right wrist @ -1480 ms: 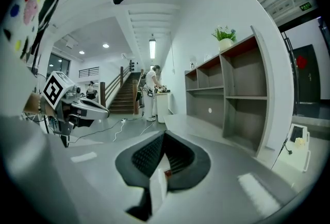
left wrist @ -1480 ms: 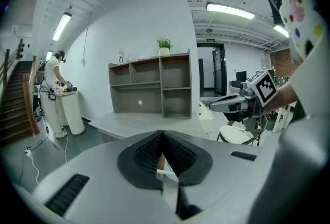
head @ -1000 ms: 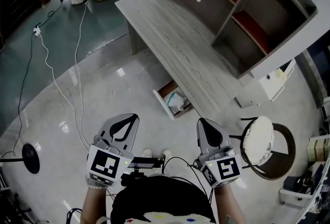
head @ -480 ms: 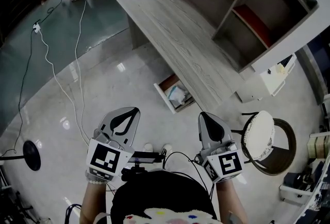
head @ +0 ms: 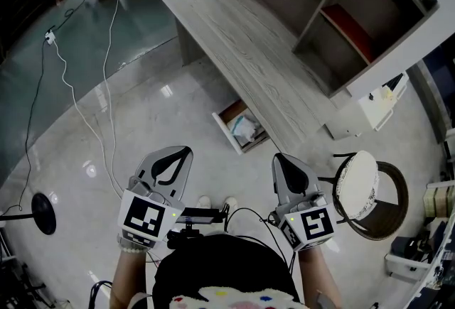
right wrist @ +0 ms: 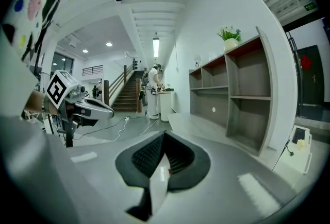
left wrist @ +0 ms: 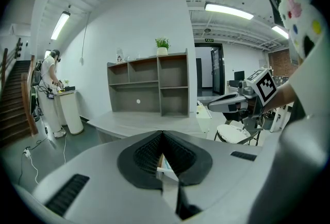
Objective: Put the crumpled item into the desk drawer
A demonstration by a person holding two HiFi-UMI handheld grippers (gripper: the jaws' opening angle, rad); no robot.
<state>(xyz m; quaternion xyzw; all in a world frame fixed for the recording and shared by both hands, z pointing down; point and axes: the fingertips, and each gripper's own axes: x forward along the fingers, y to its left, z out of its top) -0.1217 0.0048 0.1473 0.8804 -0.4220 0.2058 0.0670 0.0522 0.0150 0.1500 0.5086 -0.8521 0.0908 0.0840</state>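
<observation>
Where drawer [head: 225,133] gapes — crumpled item [head: 243,131] inside

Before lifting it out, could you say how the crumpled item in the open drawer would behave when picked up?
The crumpled item looks pale and creased, so probably light and floppy. Loose in the drawer, it would likely squash, not roll.

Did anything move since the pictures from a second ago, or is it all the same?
Nothing really moved. The left gripper and right gripper hang shut and empty in the same spots. The drawer stays open under the desk, and the crumpled item stays inside it. Only the head view slid a tiny bit.
</observation>
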